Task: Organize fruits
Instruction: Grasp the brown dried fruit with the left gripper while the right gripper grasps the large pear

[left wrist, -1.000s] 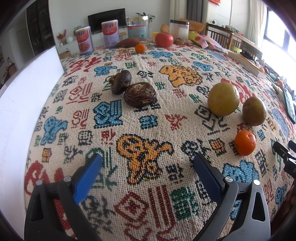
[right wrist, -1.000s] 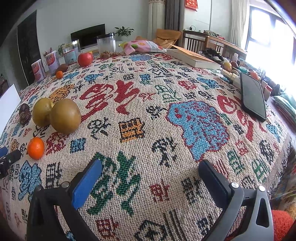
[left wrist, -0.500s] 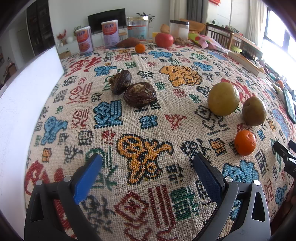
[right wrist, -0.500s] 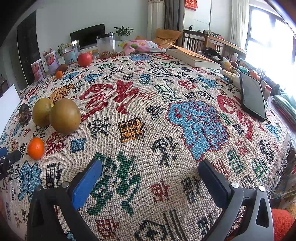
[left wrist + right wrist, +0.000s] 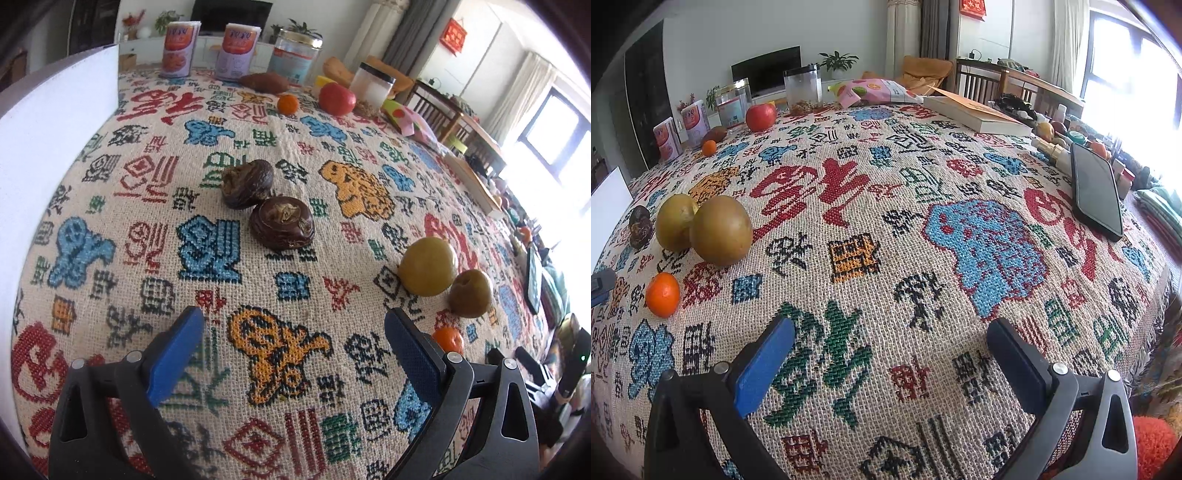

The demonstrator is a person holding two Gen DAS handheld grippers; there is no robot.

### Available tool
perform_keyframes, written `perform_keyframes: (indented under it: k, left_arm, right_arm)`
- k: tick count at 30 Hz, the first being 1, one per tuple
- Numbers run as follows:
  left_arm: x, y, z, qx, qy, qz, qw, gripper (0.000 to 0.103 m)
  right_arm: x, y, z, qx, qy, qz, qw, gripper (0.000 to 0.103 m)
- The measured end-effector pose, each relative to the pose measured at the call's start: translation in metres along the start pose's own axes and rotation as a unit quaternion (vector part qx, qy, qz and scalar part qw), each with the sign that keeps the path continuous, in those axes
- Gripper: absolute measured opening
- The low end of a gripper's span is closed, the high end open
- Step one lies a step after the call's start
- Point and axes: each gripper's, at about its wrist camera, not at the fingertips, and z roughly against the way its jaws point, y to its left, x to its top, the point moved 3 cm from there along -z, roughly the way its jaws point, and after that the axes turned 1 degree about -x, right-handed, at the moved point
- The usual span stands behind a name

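Two dark wrinkled fruits lie mid-cloth, straight ahead of my open left gripper. To its right sit two yellow-green pears. A small orange lies just behind the gripper's right finger. My right gripper is open over bare cloth, with nothing between its fingers. From it, the pears and the orange are far to the left. At the table's far end lie a red apple, another small orange and a brown tuber.
A white board runs along the left edge. Cans and jars stand at the back. A phone, a book and a snack bag lie on the right side of the patterned cloth.
My left gripper has moved forward and tilted, so the dark fruits and pears now sit nearer and lower in its view. The right gripper has barely moved. Both stay open.
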Motion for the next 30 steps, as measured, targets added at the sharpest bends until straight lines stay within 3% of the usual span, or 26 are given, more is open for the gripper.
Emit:
perform_keyframes:
  k: [4, 8, 9, 10, 11, 13, 21, 24, 26, 28, 30]
  left_arm:
    - [0.031, -0.009, -0.03, 0.066, -0.002, -0.033, 0.9973, 0.098]
    - [0.043, -0.009, -0.045, 0.085, -0.022, -0.029, 0.9957, 0.096]
    - [0.043, -0.008, -0.045, 0.09, -0.029, -0.031, 0.995, 0.091]
    - [0.043, -0.007, -0.044, 0.101, -0.037, -0.04, 0.9934, 0.071]
    - [0.041, -0.007, -0.042, 0.109, -0.038, -0.052, 0.992, 0.058]
    - [0.035, -0.006, -0.036, 0.106, -0.035, -0.07, 0.9913, 0.047]
    - [-0.025, 0.002, 0.016, 0.052, 0.011, -0.129, 0.9903, 0.047]
    - [-0.039, 0.003, 0.024, 0.061, 0.001, -0.145, 0.9876, 0.051]
    - [-0.044, 0.004, 0.024, 0.082, -0.011, -0.147, 0.9857, 0.077]
    - [-0.044, 0.007, 0.023, 0.099, -0.019, -0.133, 0.986, 0.086]
    - [-0.044, 0.009, 0.024, 0.104, -0.021, -0.126, 0.9863, 0.086]
  right_arm:
    - [0.0, 0.0, 0.0, 0.0, 0.0, 0.001, 1.0, 0.103]
    - [-0.001, 0.0, 0.0, 0.001, 0.0, 0.001, 1.0, 0.103]
    - [-0.001, 0.0, 0.001, 0.002, 0.001, 0.002, 1.0, 0.103]
    - [-0.002, 0.0, 0.0, 0.003, 0.001, 0.002, 1.0, 0.103]
    - [-0.003, 0.0, 0.0, 0.003, 0.002, 0.003, 1.0, 0.103]
    - [-0.004, 0.0, 0.0, 0.003, 0.003, 0.002, 1.0, 0.103]
    - [-0.001, 0.0, 0.0, 0.0, 0.009, -0.002, 1.0, 0.103]
    - [-0.001, 0.0, 0.0, -0.002, 0.008, -0.001, 1.0, 0.103]
    - [0.0, 0.001, -0.001, -0.002, 0.007, -0.001, 1.0, 0.103]
    - [-0.001, 0.001, 0.0, -0.002, 0.006, -0.001, 1.0, 0.103]
    - [-0.002, 0.001, 0.001, -0.003, 0.003, -0.001, 1.0, 0.103]
